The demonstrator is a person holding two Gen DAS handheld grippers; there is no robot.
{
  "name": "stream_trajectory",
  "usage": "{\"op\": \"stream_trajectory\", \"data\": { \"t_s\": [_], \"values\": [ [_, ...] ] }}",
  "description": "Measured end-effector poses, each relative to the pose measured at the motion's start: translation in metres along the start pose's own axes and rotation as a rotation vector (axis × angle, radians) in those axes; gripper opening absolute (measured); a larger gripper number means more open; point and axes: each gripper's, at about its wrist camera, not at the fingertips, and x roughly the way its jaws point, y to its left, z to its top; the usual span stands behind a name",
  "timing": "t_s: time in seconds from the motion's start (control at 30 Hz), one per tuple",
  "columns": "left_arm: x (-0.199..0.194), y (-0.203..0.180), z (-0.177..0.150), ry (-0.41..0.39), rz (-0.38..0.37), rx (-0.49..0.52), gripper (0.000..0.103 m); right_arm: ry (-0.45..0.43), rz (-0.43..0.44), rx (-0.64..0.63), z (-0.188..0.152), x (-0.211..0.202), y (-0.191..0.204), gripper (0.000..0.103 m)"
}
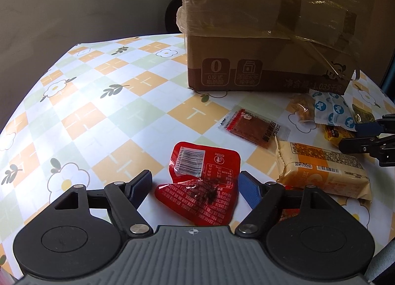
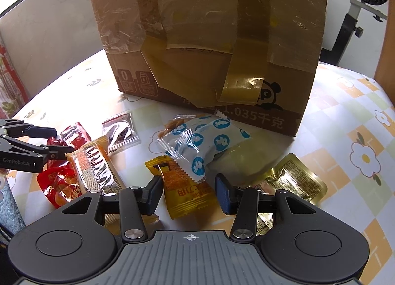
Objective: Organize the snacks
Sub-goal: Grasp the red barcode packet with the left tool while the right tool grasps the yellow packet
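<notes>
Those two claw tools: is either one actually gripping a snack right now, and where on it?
No. The left gripper stands open astride the red packet; the right gripper stands open over the yellow packet. Neither one's pads press on anything.

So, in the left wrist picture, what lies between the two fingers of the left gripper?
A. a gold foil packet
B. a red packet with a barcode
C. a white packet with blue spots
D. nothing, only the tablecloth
B: the red packet, barcode side up, lies on the table between the fingers of the left gripper, whose jaws stand apart and do not press on it.
</notes>
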Motion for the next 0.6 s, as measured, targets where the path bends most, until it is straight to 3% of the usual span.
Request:
{"op": "stream_trajectory", "data": {
  "t_s": [0.5,0.57,0.6],
  "values": [
    [-0.0062,-0.0008,-0.0058,0.017,-0.014,0.028,0.08,-0.002,0.002,-0.004,0.0001,-0.0004,0.0001,0.044],
    [-0.0057,-0.001,-0.0052,0.004,-0.021,0.027,0.076,-0.003,0.0,-0.005,-0.0001,-0.0004,0.0003,0.044],
    [-0.0061,-0.0016,-0.0049,-0.005,-0.03,0.032,0.066,-0.002,0.001,-0.003,-0.0002,-0.0005,0.0,0.044]
  ]
}}
